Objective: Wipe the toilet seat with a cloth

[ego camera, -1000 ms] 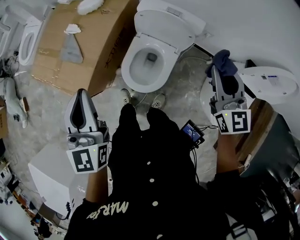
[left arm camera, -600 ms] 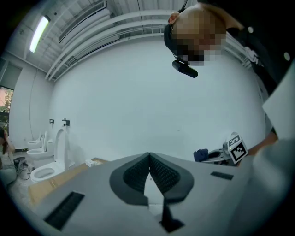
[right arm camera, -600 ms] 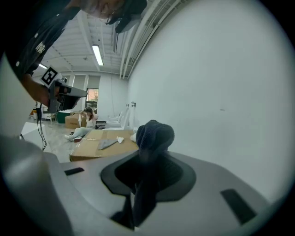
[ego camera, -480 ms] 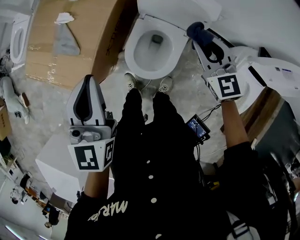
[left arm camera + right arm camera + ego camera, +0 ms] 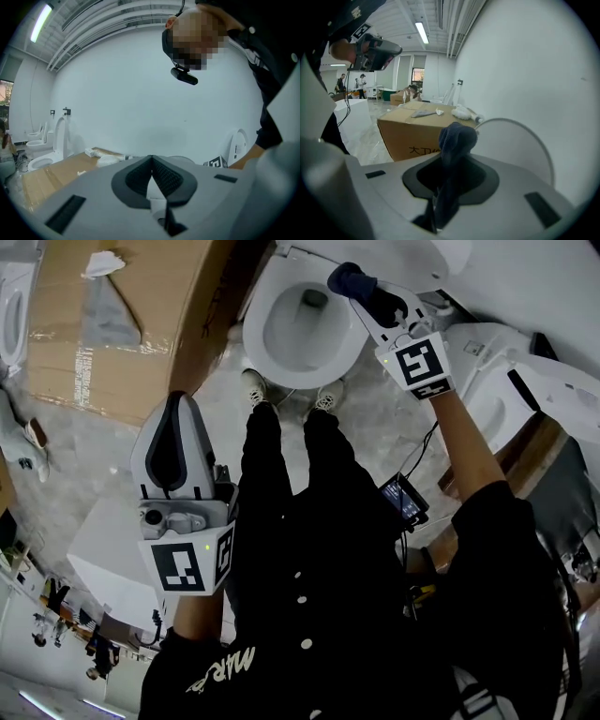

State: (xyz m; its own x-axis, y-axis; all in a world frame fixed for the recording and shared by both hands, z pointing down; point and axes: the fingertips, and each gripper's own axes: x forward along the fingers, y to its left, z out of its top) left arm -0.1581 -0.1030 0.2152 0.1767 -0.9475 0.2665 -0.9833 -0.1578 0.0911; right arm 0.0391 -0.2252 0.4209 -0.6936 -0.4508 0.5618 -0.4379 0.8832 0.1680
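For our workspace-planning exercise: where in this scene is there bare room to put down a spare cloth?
Free: the cardboard box top, right of the grey sheet; the floor between that box and the white block. Crowded: shoes before the toilet; a white fixture at right.

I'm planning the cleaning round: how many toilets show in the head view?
3: the open toilet ahead of the shoes, a closed-lid toilet at right, a cut-off toilet at the left edge. Others may lie outside the frame.

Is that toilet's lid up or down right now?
Up. The lid stands upright beyond the right tongs and their cloth, and the head view looks straight into the bowl.
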